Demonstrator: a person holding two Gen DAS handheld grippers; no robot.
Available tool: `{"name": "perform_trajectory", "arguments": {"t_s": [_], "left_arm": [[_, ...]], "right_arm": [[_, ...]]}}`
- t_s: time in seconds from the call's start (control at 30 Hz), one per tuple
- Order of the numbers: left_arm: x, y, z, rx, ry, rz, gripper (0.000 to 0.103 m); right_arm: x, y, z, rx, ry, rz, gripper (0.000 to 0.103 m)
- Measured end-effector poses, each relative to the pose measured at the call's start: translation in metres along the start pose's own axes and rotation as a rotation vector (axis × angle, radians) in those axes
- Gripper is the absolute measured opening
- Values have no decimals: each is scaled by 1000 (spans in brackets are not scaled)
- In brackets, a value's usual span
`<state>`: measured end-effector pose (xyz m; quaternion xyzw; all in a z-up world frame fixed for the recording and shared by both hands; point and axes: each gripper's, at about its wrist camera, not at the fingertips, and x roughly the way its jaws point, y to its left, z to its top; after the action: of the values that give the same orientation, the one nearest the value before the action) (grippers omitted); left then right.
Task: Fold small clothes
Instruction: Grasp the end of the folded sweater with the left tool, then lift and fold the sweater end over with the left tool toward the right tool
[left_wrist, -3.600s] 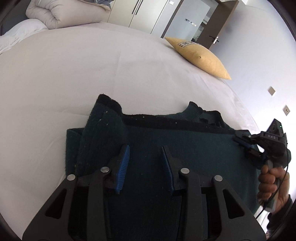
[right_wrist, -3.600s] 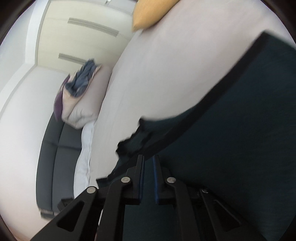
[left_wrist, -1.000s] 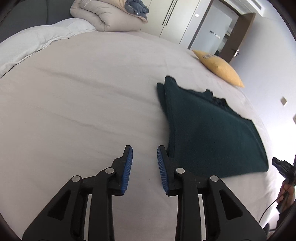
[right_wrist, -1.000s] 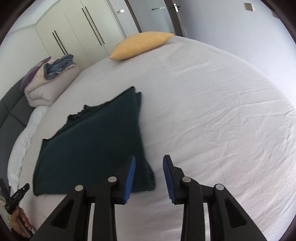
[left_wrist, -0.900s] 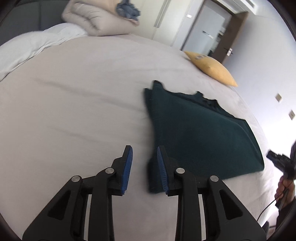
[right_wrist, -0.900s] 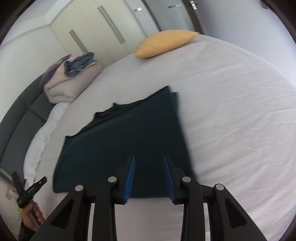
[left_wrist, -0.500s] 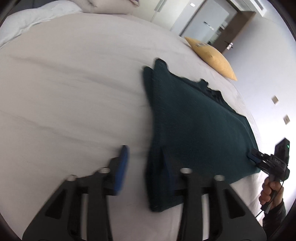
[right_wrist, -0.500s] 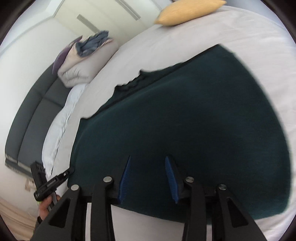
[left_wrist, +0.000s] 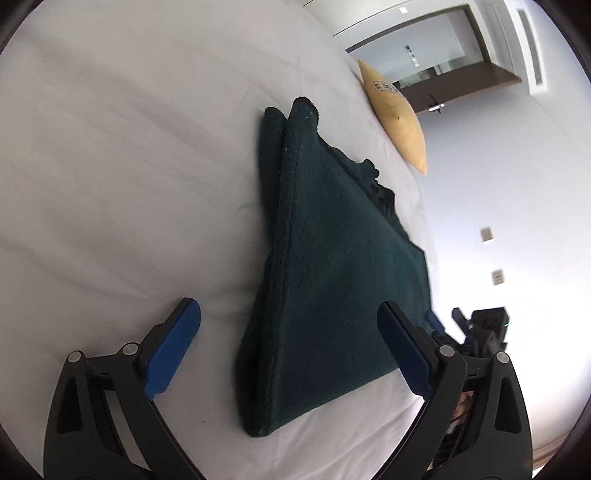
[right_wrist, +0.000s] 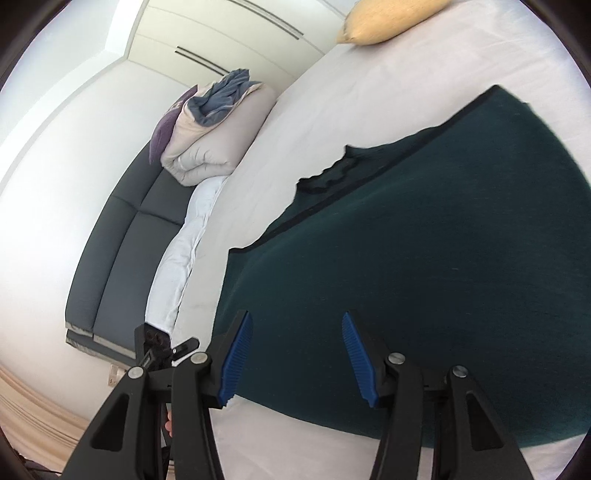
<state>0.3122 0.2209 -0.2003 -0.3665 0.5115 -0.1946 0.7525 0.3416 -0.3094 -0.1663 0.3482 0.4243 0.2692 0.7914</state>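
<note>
A dark green sweater (left_wrist: 332, 266) lies folded flat on the white bed (left_wrist: 110, 166), its stacked edges showing thick along the near left side. The left gripper (left_wrist: 288, 343) has just been opening and now stands spread wide astride that near corner, blue pads (left_wrist: 170, 347) clear of the cloth on both sides. From the right wrist view the right gripper (right_wrist: 295, 350) hangs over the opposite near edge, jaws also just opened further, parted about halfway, with the knit beneath but not pinched. Only the left view shows the doorway (left_wrist: 436, 62) and wall sockets (left_wrist: 487, 234); only the right view shows the rolled duvet (right_wrist: 214, 129), grey headboard (right_wrist: 122, 258) and wardrobe doors (right_wrist: 240, 37). The yellow pillow (left_wrist: 399, 118) at the far end appears in both, and each camera catches the other gripper at its edge.
</note>
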Motion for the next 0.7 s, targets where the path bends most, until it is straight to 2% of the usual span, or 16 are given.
{"name": "perform_trajectory", "arguments": {"t_s": [0.2,0.3,0.33,0.4,0.47,0.6,0.7], "left_arm": [[19,-10,9,-22,109,-41,96],[27,-14,6,-30,113,-44,95],[27,-13,6,-52,103,-65,90],[28,-7,3,-99,115,-97,49],[31,0,-4,-120,133,-84,29],[30,5,-11,-118,132,-101,24],[23,3,-13,-109,117,-88,17]], "right_arm": [[36,17,14,2,60,66,55],[56,24,17,16,86,80,55],[60,25,17,17,96,83,55],[73,31,18,10,117,79,55],[83,36,18,0,135,81,55],[108,45,22,-6,181,82,55],[131,40,23,3,254,-4,55]]}}
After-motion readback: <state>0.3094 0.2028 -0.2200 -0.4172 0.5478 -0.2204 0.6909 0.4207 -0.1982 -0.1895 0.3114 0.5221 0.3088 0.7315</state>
